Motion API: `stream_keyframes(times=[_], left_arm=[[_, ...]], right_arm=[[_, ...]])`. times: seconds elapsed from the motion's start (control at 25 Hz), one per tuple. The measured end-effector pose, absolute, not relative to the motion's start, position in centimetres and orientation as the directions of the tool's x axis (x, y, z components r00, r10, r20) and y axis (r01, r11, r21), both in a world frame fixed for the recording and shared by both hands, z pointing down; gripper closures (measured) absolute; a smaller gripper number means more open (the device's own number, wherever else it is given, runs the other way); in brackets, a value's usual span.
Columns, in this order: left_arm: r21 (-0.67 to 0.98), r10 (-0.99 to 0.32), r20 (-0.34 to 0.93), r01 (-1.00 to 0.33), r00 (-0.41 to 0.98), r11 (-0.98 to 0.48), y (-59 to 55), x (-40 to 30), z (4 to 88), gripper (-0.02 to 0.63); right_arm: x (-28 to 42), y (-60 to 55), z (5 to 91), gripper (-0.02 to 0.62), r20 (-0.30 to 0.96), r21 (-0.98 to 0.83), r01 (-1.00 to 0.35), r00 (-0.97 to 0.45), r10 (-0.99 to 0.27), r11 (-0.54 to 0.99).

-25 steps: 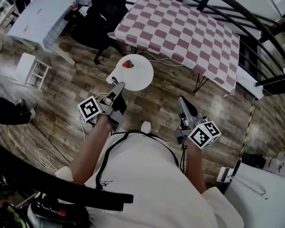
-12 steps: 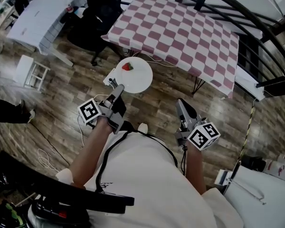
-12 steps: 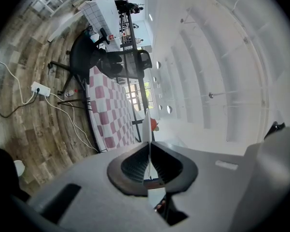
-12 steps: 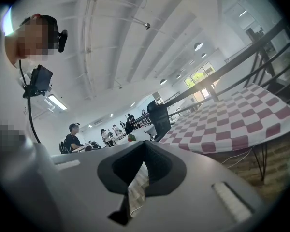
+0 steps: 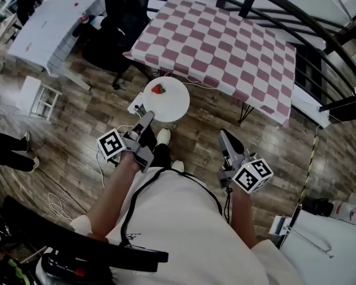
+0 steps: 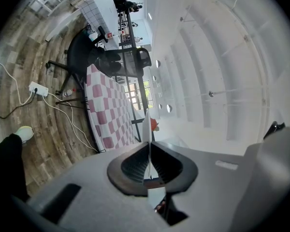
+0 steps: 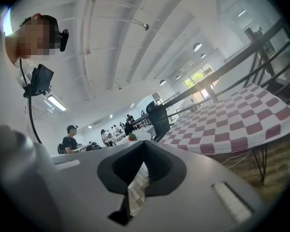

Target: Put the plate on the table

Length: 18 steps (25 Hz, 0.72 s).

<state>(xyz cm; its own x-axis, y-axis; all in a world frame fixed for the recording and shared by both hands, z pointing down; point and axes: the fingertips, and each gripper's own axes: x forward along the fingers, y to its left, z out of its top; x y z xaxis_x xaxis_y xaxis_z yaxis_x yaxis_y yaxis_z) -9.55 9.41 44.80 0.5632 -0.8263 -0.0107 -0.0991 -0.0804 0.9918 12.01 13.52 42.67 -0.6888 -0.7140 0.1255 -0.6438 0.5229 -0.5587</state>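
A round white plate (image 5: 169,103) with a red strawberry (image 5: 158,89) on it hangs over the wooden floor, just short of the near edge of the pink-and-white checked table (image 5: 225,37). My left gripper (image 5: 146,117) is shut on the plate's near rim. In the left gripper view the plate (image 6: 146,124) shows edge-on between the closed jaws of the left gripper (image 6: 148,144), with the strawberry (image 6: 154,124) beside it. My right gripper (image 5: 222,133) is shut with nothing in it, to the right of the plate. The right gripper view shows its jaws (image 7: 144,143) meeting, with the plate (image 7: 142,136) beyond.
A black office chair (image 5: 121,22) stands at the table's left end, and white tables (image 5: 44,25) and a white stool (image 5: 35,95) lie further left. Cables and a power strip (image 6: 37,89) lie on the floor under the table. A black railing (image 5: 320,31) curves behind. Someone's legs (image 5: 6,150) are at the far left.
Both grippers and the plate have moved toward the checked table, whose near edge now sits closer to the plate. The grip on the plate is unchanged.
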Motion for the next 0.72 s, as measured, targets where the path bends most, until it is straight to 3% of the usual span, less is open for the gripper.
stream_keyframes(times=[0.72], left_arm=[[0.992, -0.79, 0.009, -0.107, 0.613, -0.072, 2.8, -8.4, 45.3, 0.584]], right_arm=[[13.0, 8.9, 43.0, 0.586, 0.132, -0.57, -0.676, -0.637, -0.759, 0.468]])
